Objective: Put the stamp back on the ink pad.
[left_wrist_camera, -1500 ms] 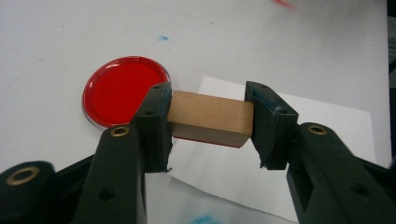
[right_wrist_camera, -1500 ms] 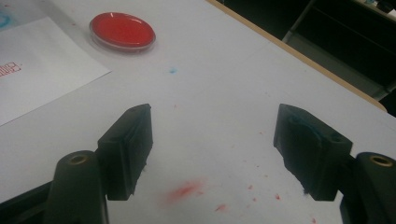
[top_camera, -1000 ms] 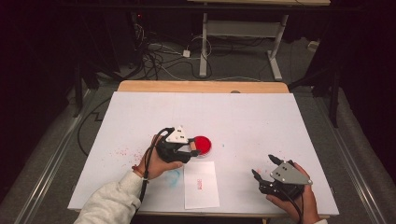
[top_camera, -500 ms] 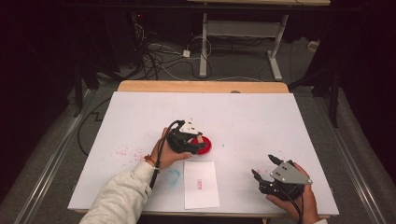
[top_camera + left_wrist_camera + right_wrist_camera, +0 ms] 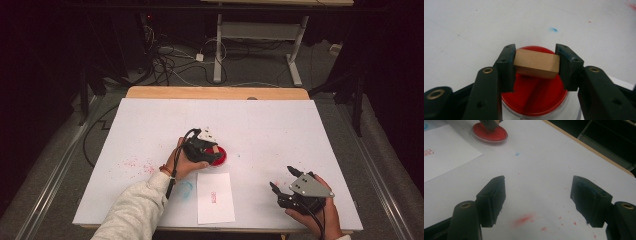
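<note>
Left hand-held gripper clamps a smooth wooden block, now moved over the round red pad; right hand-held gripper gapes, released.

left gripper clamped; right gripper jaws spread wide.

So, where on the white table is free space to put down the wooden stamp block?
The white table is bare along the far side, between the round red ink pad and the wooden far edge, and between pad and right gripper. It is crowded near the left gripper, wooden stamp block and white paper sheet.
</note>
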The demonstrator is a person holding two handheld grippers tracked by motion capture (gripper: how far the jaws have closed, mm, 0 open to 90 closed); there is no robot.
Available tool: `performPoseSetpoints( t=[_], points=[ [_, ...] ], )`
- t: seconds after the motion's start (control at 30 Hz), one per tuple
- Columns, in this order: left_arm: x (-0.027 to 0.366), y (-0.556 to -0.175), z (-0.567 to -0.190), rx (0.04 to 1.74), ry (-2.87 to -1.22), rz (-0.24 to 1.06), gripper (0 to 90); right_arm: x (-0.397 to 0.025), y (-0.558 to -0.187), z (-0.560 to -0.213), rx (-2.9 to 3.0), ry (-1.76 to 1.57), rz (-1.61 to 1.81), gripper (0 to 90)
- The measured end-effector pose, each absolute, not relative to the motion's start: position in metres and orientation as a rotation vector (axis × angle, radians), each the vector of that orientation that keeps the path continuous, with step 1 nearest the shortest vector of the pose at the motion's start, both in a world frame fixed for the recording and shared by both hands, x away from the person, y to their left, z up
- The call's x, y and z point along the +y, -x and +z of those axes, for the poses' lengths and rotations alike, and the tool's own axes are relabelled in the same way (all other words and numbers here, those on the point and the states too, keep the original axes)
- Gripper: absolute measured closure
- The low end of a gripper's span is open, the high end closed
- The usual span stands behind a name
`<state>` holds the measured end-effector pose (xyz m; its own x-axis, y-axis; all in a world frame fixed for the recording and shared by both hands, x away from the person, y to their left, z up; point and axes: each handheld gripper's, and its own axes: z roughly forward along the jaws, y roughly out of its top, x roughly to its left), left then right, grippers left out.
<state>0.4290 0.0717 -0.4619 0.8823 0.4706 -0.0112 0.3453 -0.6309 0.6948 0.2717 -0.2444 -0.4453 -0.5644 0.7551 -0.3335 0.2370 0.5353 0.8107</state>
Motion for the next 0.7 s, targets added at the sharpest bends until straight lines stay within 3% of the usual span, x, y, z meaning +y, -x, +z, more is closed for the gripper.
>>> performPoseSetpoints(
  t=[0.7],
  points=[
    [0.0719, -0.4287, -0.4634, 0.604, -2.31, 0.227, 47.2, -0.2443, -0.2716, -0.4454, 2.083, -0.801, 0.955, 29.1]
  ],
)
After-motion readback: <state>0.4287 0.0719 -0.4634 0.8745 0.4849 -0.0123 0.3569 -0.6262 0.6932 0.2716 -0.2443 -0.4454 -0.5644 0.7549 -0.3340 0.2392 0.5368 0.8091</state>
